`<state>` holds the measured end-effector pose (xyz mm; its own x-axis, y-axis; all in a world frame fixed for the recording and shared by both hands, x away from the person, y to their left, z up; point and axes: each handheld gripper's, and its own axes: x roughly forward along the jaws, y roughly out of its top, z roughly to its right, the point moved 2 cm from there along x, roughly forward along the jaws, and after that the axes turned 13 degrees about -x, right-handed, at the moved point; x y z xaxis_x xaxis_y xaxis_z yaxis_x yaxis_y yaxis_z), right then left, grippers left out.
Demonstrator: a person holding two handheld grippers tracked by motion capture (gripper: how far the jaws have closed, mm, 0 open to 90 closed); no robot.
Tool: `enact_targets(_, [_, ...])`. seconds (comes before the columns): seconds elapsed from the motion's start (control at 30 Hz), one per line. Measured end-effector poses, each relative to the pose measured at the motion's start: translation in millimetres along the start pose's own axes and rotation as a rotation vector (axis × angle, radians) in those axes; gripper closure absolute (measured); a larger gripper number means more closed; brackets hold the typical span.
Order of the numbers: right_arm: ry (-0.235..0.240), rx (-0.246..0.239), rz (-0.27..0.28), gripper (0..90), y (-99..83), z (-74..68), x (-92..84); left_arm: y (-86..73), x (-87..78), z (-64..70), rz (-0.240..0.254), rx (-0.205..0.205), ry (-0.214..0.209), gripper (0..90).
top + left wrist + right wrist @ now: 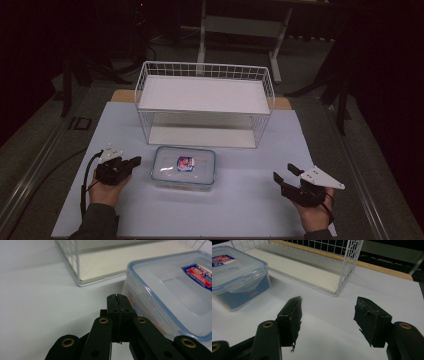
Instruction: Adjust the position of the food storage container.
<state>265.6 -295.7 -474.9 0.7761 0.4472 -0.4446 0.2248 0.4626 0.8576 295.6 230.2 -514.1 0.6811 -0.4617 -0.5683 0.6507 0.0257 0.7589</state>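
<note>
A clear plastic container (172,176) with a blue-rimmed lid and a red and blue label sits on the table, just in front of a white wire rack (205,95). My left gripper (134,161) lies at the container's left side, its jaws shut with nothing between them. In the left gripper view the shut tips (117,298) point past the container's (175,287) near corner, close to its wall. My right gripper (286,172) rests well to the container's right, jaws open and empty. In the right gripper view the open gripper (328,306) faces the rack's corner (348,267); the container (237,270) is at upper left.
The rack has two white shelves, an upper one (200,94) and a lower one (200,136) at table level. The pale table top (240,205) extends around both hands. A wooden edge (283,103) shows behind the rack. Dark floor and table legs lie beyond.
</note>
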Motion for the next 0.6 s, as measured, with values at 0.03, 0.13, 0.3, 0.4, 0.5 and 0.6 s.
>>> enact_targets(0.03, [0.000, 0.000, 0.000, 38.3, -0.1, 0.0, 0.1, -0.6, 2.0, 1.3, -0.009, 0.005, -0.002, 89.5])
enact_targets(0.13, [0.002, 0.002, -0.001, 38.3, -0.4, 0.2, 0.3, -1.9, 5.6, 4.4, -0.026, 0.020, -0.002, 89.5])
enact_targets(0.3, [0.007, 0.000, -0.003, 38.3, -0.9, 0.2, 0.6, -4.8, 13.8, 15.5, -0.067, 0.060, -0.028, 89.5])
enact_targets(0.4, [0.010, -0.004, -0.005, 38.3, -1.0, 0.2, 1.0, -5.5, 15.5, 20.3, -0.076, 0.046, -0.039, 89.7])
enact_targets(0.5, [0.014, -0.003, -0.007, 38.3, -1.2, -0.2, 1.8, -5.4, 17.1, 26.6, -0.075, 0.048, -0.046, 89.8])
enact_targets(0.6, [0.020, -0.006, -0.009, 38.4, -0.8, -1.4, 3.1, -6.0, 22.1, 37.9, -0.085, 0.072, -0.068, 89.8])
